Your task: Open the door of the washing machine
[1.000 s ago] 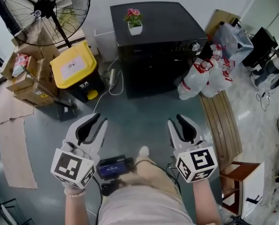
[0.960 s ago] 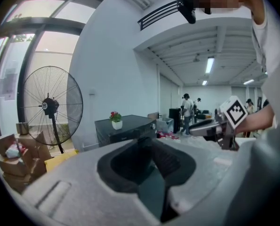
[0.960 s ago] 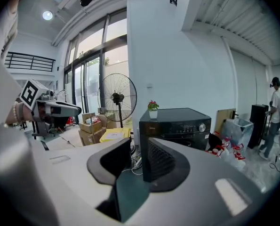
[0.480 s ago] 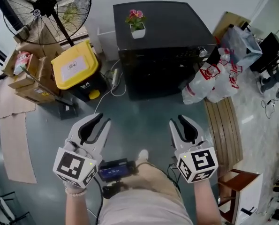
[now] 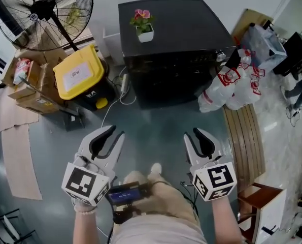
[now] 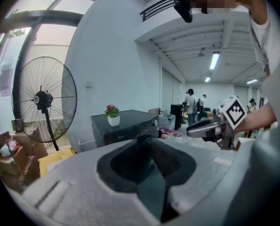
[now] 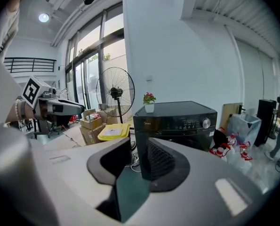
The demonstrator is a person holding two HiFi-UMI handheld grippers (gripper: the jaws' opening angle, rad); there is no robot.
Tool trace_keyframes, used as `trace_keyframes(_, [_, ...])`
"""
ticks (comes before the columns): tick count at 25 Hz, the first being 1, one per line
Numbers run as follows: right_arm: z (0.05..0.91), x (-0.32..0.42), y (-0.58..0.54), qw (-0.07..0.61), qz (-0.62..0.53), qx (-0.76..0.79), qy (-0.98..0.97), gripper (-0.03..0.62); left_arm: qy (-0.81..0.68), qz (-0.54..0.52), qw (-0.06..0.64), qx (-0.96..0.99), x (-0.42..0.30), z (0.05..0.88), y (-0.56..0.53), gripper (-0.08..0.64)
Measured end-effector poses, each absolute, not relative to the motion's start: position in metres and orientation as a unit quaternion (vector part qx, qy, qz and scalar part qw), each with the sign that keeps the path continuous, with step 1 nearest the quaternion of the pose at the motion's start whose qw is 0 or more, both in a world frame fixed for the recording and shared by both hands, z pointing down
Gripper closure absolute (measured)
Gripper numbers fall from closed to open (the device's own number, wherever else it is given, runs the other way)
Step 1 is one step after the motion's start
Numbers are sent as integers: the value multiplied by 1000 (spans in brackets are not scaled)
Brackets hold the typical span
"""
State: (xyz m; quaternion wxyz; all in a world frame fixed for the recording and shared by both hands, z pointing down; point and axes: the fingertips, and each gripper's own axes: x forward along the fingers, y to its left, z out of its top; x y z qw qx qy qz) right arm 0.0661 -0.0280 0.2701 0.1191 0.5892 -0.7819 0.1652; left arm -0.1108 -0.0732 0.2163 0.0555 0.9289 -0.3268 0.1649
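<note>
The black front-loading washing machine (image 5: 176, 44) stands against the far wall with a small potted flower (image 5: 144, 24) on its top. Its dark front (image 5: 171, 83) faces me and the door looks closed. My left gripper (image 5: 115, 132) and right gripper (image 5: 193, 134) hover side by side over the grey floor, well short of the machine. Both are open with nothing between their fingers. In the right gripper view the machine (image 7: 177, 121) shows its control panel and knob above the jaws, which hide the door. In the left gripper view the machine (image 6: 125, 126) is farther off, with the right gripper (image 6: 210, 126) beside it.
A yellow-lidded bin (image 5: 79, 72), cardboard boxes (image 5: 26, 83) and a standing fan (image 5: 44, 9) lie left of the machine. White cables (image 5: 123, 88) trail by its left corner. Plastic bags (image 5: 232, 83) and a wooden bench (image 5: 244, 136) sit to its right.
Both grippers have edged forward towards the washing machine, the left one also a little to the right. The jaws look as wide apart as before.
</note>
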Motion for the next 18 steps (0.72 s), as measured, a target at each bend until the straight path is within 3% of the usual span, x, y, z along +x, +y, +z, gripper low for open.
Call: trace_keyframes(18, [302, 75, -53, 116, 185, 624, -751, 489, -252, 184, 59, 948, -74, 257, -111, 465])
